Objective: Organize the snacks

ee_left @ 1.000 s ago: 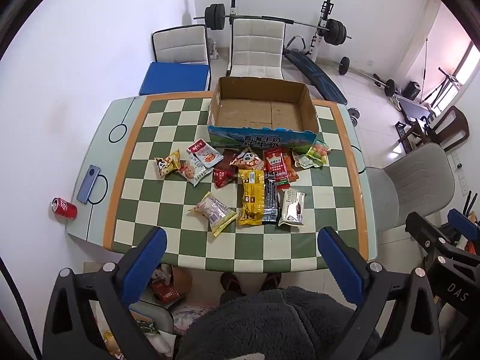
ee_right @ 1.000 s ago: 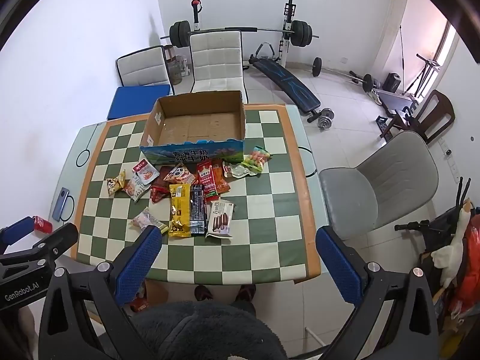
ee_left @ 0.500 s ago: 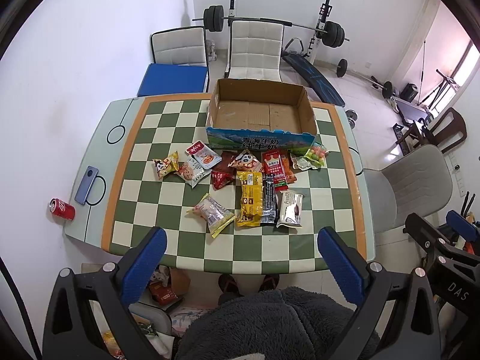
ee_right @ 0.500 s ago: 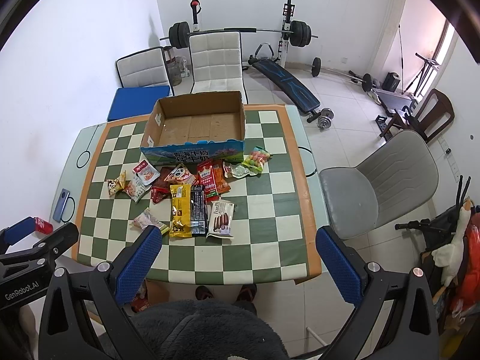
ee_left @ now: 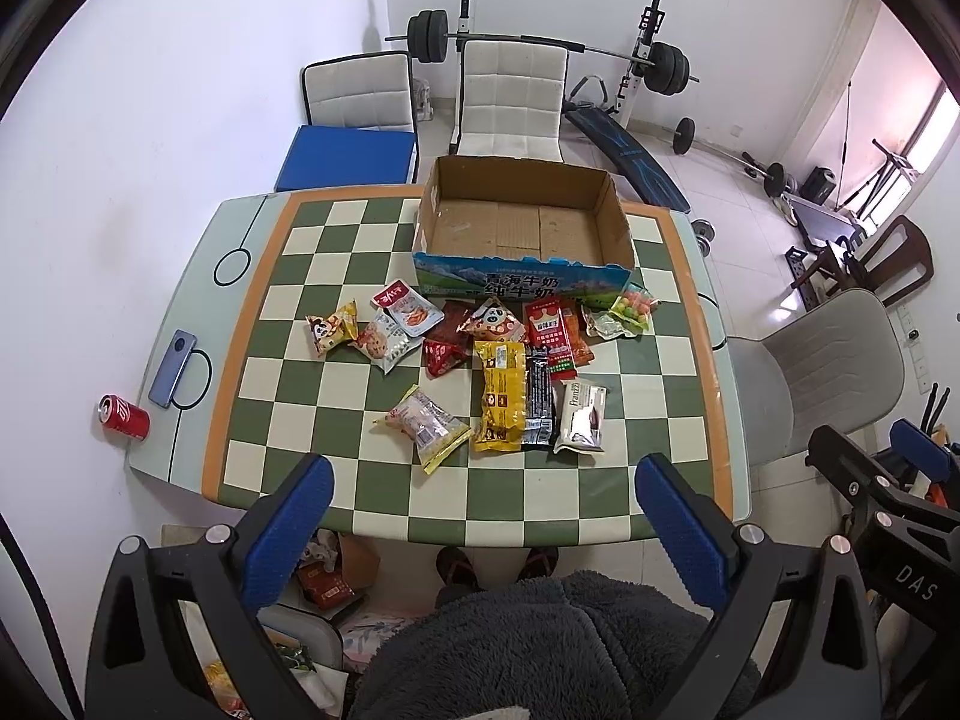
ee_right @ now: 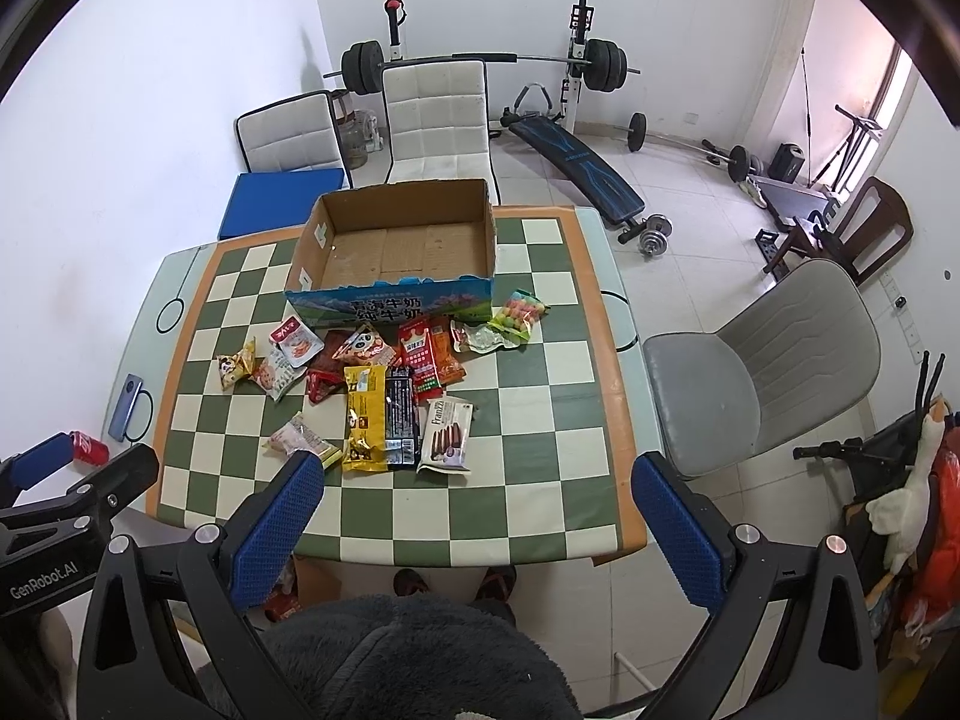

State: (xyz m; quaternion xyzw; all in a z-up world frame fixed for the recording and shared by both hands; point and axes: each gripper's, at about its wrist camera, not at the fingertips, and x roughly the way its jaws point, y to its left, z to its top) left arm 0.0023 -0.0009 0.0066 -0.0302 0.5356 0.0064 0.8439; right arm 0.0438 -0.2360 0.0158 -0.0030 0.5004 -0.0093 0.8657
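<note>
Many snacks: lying loose in a cluster on the checkered desk (ee_left: 288, 372), just in front of the cardboard box (ee_left: 522, 267).
Yellow packet (ee_left: 500, 396): lying lengthwise mid-cluster, its long edge touching the black packet (ee_left: 538, 399) on its right.
White wafer pack (ee_left: 581, 415): sitting just right of the black packet, at the near edge of the cluster.
Clear pouch (ee_left: 427, 423): resting apart from the rest, nearest the left gripper (ee_left: 480, 525).
Red sausage pack (ee_left: 550, 333): lying close to the box front, beside a panda-print bag (ee_left: 495, 321).
Colourful candy bag (ee_left: 633, 307): sitting at the far right of the cluster, near the box corner.
Cardboard box: standing open and bare inside at the far side of the desk.
Left gripper: hovering high above the near desk edge, jaws standing wide apart, gripping nothing.
Right gripper (ee_right: 477, 519): hovering likewise, jaws wide apart and gripping nothing.
Phone (ee_left: 174, 369): lying at the desk's left edge.
Red can (ee_left: 124, 417): lying on its side at the left corner.
Grey chair (ee_right: 762, 366): standing just right of the desk.
Weight bench (ee_right: 573, 150): standing by the back wall.
</note>
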